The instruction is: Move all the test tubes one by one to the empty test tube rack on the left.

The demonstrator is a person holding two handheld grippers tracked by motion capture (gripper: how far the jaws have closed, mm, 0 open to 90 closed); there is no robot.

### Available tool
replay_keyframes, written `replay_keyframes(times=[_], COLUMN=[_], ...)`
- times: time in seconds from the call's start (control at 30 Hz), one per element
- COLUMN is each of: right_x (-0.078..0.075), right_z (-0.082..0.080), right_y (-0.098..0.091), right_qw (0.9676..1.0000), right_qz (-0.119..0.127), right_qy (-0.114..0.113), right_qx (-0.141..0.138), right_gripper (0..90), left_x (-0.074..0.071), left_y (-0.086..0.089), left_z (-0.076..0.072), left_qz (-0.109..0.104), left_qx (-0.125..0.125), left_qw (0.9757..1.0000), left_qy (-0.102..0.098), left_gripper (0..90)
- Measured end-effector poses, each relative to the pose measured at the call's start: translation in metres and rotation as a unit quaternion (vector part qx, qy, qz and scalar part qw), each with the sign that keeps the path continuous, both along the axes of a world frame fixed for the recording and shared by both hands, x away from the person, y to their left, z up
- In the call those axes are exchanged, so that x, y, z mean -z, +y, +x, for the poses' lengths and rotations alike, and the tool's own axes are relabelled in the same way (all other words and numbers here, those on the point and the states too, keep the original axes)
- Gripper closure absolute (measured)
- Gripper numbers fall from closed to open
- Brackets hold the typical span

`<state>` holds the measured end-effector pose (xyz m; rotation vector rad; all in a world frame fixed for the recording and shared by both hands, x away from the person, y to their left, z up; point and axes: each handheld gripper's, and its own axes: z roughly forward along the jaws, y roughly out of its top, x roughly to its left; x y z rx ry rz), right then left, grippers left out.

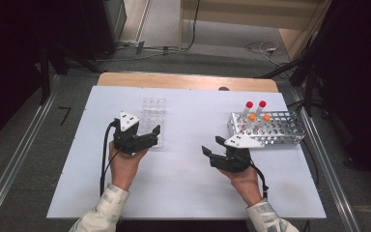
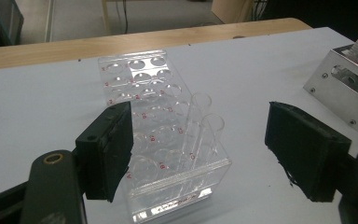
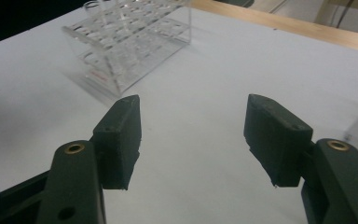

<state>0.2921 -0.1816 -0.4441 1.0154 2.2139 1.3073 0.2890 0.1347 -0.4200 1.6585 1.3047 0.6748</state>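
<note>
Both tools are spread wide and empty: your left tool [image 2: 198, 154] faces the clear rack [image 2: 161, 135] holding two clear tubes [image 2: 200, 126]; your right tool [image 1: 220, 151] hovers near the metal rack [image 1: 270, 128]. Approach tubes squarely.

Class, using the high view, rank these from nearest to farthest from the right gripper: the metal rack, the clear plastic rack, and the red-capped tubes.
From the right gripper:
1. Metal rack, just beyond it to the right.
2. Red-capped tubes, at that rack's far corner.
3. Clear plastic rack, across the table by the left gripper.
</note>
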Motion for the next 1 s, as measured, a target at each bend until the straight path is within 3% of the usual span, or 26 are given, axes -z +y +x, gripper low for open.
replay_keyframes(times=[0.43, 1.0], right_x=[-0.008, -0.011], right_z=[0.009, 0.024], right_y=[-0.054, -0.100], right_qw=[0.9978, 0.9889], right_qz=[0.014, 0.016], right_qy=[-0.009, -0.011], right_qx=[0.064, 0.147], right_gripper=[34.8, 35.4], left_x=[0.005, 0.007], left_y=[0.016, 0.027], left_z=[-0.008, -0.010], left_qz=[0.008, -0.011], left_qx=[-0.027, -0.033], left_qw=[0.9996, 0.9994], left_qy=[-0.002, -0.002], left_gripper=[19.1, 18.0])
